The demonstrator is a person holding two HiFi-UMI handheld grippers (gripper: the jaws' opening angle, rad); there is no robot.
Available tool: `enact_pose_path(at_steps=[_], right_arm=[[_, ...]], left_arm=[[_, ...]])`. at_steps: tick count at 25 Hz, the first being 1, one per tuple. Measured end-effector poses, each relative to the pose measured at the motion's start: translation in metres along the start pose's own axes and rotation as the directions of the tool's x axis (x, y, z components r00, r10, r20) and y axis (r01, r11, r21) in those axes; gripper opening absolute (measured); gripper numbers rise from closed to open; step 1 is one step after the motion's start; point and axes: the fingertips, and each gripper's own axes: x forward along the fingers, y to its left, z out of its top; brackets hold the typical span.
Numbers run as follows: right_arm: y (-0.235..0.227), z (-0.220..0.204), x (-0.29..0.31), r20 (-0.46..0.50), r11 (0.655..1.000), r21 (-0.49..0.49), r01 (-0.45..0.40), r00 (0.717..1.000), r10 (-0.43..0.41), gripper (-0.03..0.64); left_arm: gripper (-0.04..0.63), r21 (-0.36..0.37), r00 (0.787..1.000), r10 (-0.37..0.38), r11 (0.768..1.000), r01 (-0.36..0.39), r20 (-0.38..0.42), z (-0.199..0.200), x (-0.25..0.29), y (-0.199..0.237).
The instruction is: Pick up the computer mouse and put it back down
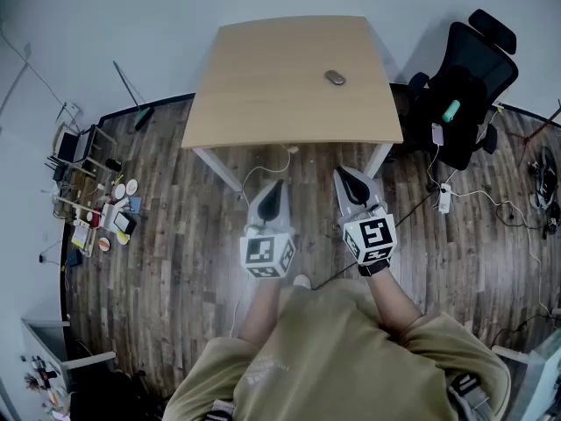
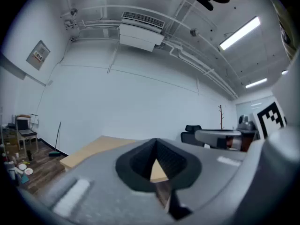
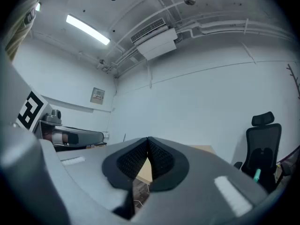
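A small grey computer mouse (image 1: 334, 78) lies on the light wooden table (image 1: 263, 103), toward its far right part. Both grippers are held level in front of the person, short of the table's near edge and well away from the mouse. My left gripper (image 1: 279, 186) has its black pads touching at the tip, with nothing between them. My right gripper (image 1: 344, 174) is likewise shut and empty. In the left gripper view the table (image 2: 101, 146) shows ahead past the left gripper (image 2: 155, 146); in the right gripper view the right gripper (image 3: 148, 144) fills the foreground. The mouse is hidden in both gripper views.
A black office chair (image 1: 460, 95) stands right of the table. Cables and a power strip (image 1: 444, 198) lie on the wood floor at the right. Shelves with small items (image 1: 96, 209) crowd the left. A coat rack (image 2: 220, 116) stands by the far wall.
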Motion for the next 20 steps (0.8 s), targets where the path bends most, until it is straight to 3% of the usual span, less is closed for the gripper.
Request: enact_pose_path(at_steps=[4, 11, 20], right_arm=[[0.019, -0.005, 0.033, -0.006, 0.998, 0.038, 0.044, 0.999, -0.044, 0.007], [0.050, -0.030, 0.077, -0.043, 0.999, 0.038, 0.022, 0.999, -0.021, 0.006], [0.017, -0.043, 0.163, -0.042, 0.999, 0.032, -0.011, 0.999, 0.013, -0.005]], left_arm=[[0.002, -0.001, 1.000, -0.017, 1.000, 0.017, -0.017, -0.001, 0.000, 0.041], [0.002, -0.068, 0.999, -0.029, 0.997, 0.026, -0.041, -0.020, 0.011, 0.094], [0.002, -0.110, 0.997, -0.066, 0.992, 0.062, -0.036, -0.028, 0.091, 0.128]])
